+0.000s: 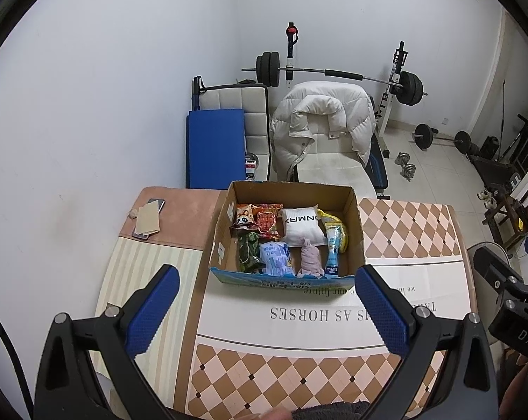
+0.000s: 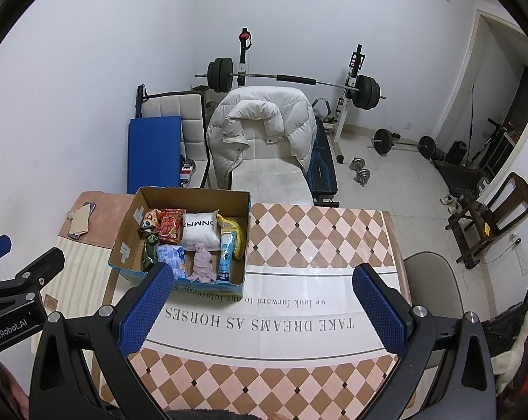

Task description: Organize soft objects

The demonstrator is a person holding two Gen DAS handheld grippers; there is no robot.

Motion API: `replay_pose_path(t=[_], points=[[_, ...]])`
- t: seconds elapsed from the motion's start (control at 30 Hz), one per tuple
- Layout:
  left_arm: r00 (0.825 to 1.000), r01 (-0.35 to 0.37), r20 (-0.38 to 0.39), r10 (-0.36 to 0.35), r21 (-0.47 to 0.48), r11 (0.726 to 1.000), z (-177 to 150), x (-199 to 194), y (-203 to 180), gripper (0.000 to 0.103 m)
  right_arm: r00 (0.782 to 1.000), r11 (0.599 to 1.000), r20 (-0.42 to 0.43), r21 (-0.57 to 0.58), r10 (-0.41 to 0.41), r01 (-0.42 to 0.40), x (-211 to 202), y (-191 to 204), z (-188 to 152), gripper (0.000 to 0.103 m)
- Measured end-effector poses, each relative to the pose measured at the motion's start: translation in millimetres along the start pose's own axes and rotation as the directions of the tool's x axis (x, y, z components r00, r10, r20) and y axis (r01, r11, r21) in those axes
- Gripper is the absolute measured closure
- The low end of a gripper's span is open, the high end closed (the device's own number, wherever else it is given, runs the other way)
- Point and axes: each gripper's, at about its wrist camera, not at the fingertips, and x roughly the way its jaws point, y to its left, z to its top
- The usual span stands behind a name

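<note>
An open cardboard box (image 1: 354, 217) (image 2: 127, 241) stands on the table and holds several soft items: a white pillow pack (image 1: 301, 225) (image 2: 200, 230), a pink cloth bundle (image 1: 310, 258) (image 2: 201, 262), a blue packet (image 1: 275, 258), a red snack bag (image 1: 268, 222), a green packet (image 1: 248, 252), a panda pouch (image 1: 243, 218), a blue-white tube (image 1: 333, 253) and a yellow bag (image 1: 340, 225). My left gripper (image 1: 265, 280) is open and empty, short of the box. My right gripper (image 2: 264, 276) is open and empty, right of the box.
The table has a checkered cloth (image 2: 316, 231) with printed text. A phone and card (image 1: 148, 218) lie at the far left. Behind the table are a chair with a white jacket (image 1: 319, 122), a blue mat (image 1: 216, 147) and a barbell rack (image 1: 333, 73).
</note>
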Motion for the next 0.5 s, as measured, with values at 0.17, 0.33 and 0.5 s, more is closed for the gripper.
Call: replay_pose_path(t=[0.17, 0.33, 0.5], points=[[1.000, -0.001, 0.001, 0.001, 0.003, 1.000, -1.0, 0.0, 0.5, 0.000, 1.000, 1.000, 0.003, 0.005, -0.005, 0.005, -1.6, 0.5, -3.0, 0.000], [1.000, -0.002, 0.002, 0.002, 0.001, 1.000, -1.1, -0.4, -0.2, 0.000, 1.000, 1.000, 0.005, 0.004, -0.008, 0.008, -3.3, 0.6, -4.5, 0.000], [1.000, -0.003, 0.002, 0.003, 0.000, 1.000, -1.2, -0.6, 0.9, 0.000, 1.000, 1.000, 0.006, 0.008, -0.007, 0.007, -5.1, 0.7, -5.0, 0.000]])
